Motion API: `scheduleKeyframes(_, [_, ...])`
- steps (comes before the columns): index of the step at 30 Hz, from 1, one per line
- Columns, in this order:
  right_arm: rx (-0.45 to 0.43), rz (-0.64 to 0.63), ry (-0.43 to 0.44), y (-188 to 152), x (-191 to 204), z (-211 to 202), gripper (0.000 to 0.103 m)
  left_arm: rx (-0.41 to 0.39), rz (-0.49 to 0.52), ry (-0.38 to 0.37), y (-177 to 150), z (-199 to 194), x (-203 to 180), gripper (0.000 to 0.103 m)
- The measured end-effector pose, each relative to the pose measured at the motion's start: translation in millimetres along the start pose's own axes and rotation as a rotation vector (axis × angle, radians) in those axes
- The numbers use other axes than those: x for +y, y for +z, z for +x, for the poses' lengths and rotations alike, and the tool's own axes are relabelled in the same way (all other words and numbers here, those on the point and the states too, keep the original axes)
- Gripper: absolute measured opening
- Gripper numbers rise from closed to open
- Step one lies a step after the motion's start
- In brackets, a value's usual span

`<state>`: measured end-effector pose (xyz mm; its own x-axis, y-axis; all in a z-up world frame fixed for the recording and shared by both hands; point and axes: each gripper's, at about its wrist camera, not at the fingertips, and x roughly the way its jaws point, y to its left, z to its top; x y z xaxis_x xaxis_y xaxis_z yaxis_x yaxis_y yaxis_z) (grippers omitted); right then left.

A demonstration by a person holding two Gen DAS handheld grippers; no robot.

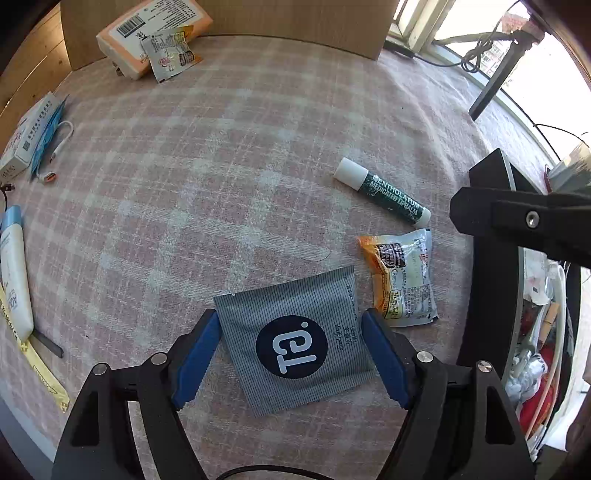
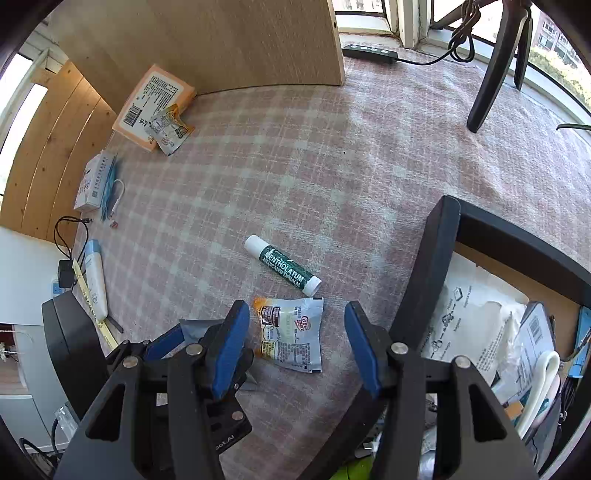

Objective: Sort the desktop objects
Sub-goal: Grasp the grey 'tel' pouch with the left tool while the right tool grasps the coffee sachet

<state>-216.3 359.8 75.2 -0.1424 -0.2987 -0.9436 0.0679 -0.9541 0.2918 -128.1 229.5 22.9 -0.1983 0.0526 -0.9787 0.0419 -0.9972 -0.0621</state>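
A grey striped tea sachet (image 1: pixel 295 339) with a dark round logo lies flat on the plaid cloth. My left gripper (image 1: pixel 290 328) is open, with its blue fingers on either side of the sachet. An orange and white snack packet (image 1: pixel 404 278) lies just right of it, and a green lip balm tube (image 1: pixel 384 195) lies beyond. In the right wrist view my right gripper (image 2: pixel 293 332) is open above the snack packet (image 2: pixel 291 334), with the lip balm tube (image 2: pixel 284 269) ahead. The left gripper's body partly covers the tea sachet (image 2: pixel 192 330) there.
A black-framed box (image 2: pixel 439 266) of mixed items stands at the right. An orange box (image 1: pixel 155 33) with a small packet leans on a wooden board at the back left. A white box (image 1: pixel 27 136), cable, white tube (image 1: pixel 14 273) and yellow strip lie along the left edge.
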Motion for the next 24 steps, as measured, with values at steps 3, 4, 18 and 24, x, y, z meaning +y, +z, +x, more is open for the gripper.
scheduleKeyframes(3, [0.019, -0.013, 0.008, -3.5, 4.0, 2.6, 0.053, -0.024, 0.067, 0.041, -5.2, 1.9, -5.6, 0.076])
scheduleKeyframes(4, [0.026, -0.019, 0.014, -7.5, 7.4, 6.6, 0.053, -0.029, 0.072, 0.036, -7.6, 1.0, -2.7, 0.076])
scheduleKeyframes(18, [0.126, -0.129, -0.156, -19.0, 34.3, 60.1, 0.061, -0.061, 0.041, 0.030, -20.6, -3.6, 41.3, 0.068])
scheduleKeyframes(24, [0.093, -0.238, -0.225, -29.1, 45.8, 58.9, 0.039, -0.067, 0.032, 0.004, -21.5, -6.0, 51.4, 0.060])
